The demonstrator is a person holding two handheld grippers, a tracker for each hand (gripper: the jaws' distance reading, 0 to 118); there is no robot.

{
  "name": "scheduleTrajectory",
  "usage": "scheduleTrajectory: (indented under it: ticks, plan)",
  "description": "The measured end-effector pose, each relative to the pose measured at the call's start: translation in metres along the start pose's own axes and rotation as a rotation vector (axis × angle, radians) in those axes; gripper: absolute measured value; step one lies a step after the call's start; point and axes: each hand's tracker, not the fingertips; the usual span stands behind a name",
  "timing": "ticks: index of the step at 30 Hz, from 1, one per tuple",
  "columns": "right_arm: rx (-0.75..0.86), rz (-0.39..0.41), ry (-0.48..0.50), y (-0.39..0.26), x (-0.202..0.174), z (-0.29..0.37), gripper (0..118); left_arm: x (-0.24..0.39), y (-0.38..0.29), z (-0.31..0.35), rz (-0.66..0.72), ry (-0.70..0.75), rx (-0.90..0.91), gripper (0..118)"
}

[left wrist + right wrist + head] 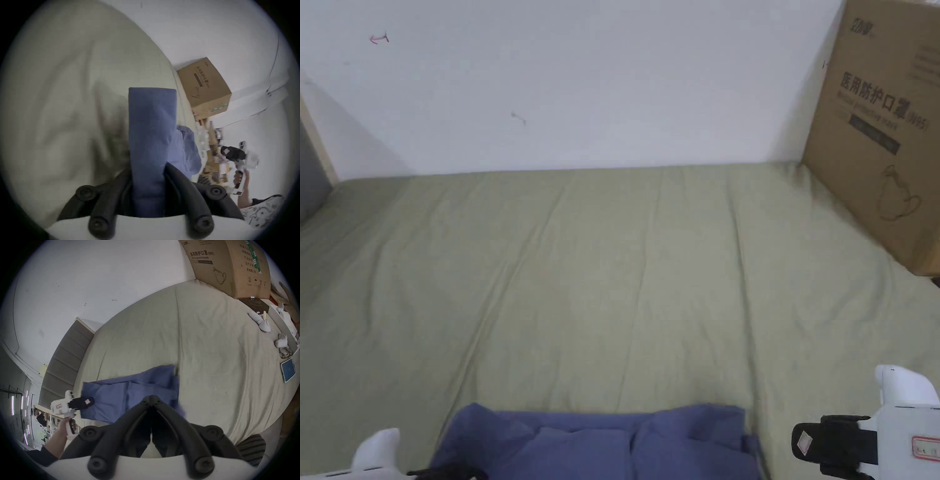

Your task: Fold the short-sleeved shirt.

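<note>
While the left gripper (148, 181) jaws pinch the blue shirt (151, 129) and the right gripper (151, 400) jaws sit pressed together, empty, I'd lay that fold down flat on the bed (625, 262), edges square.

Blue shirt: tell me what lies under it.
The blue shirt lies on the pale green bedsheet, which spreads out around it. Whatever sits directly beneath the cloth is covered and cannot be seen.
</note>
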Motion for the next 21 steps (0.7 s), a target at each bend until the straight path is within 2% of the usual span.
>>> scheduleTrajectory:
  ticks: [2, 3, 7, 11, 15, 18, 19, 20, 21]
  plan:
    - [0.001, -0.006, 0.009, -0.001, 0.003, -0.002, 0, 0.03, 0.001, 0.03, -0.051, 0.096, 0.032, 8]
    - [0.001, -0.01, 0.014, -0.001, 0.004, -0.003, 0, 0.039, 0.001, 0.037, -0.066, 0.097, 0.04, 8]
    - [0.008, -0.041, 0.034, -0.004, 0.009, -0.003, 0, 0.095, 0.006, 0.031, -0.064, -0.03, 0.036, 8]
    - [0.016, -0.079, 0.057, -0.009, 0.017, 0.005, 0, 0.15, 0.013, -0.027, -0.055, -0.142, -0.05, 8]
    - [0.033, -0.076, 0.032, -0.013, 0.026, 0.016, 0, 0.181, 0.014, -0.103, -0.142, -0.088, -0.187, 8]
    - [0.046, -0.077, 0.005, -0.015, 0.034, 0.022, 0, 0.202, -0.003, -0.156, -0.154, -0.066, -0.3, 8]
    - [0.047, -0.081, 0.002, -0.015, 0.037, 0.024, 0, 0.205, -0.007, -0.171, -0.158, -0.045, -0.34, 10]
    - [0.05, -0.088, -0.001, -0.016, 0.04, 0.026, 0, 0.206, -0.011, -0.184, -0.146, -0.041, -0.37, 18]
    - [0.052, -0.095, -0.002, -0.016, 0.043, 0.027, 0, 0.206, -0.019, -0.192, -0.125, -0.053, -0.377, 35]
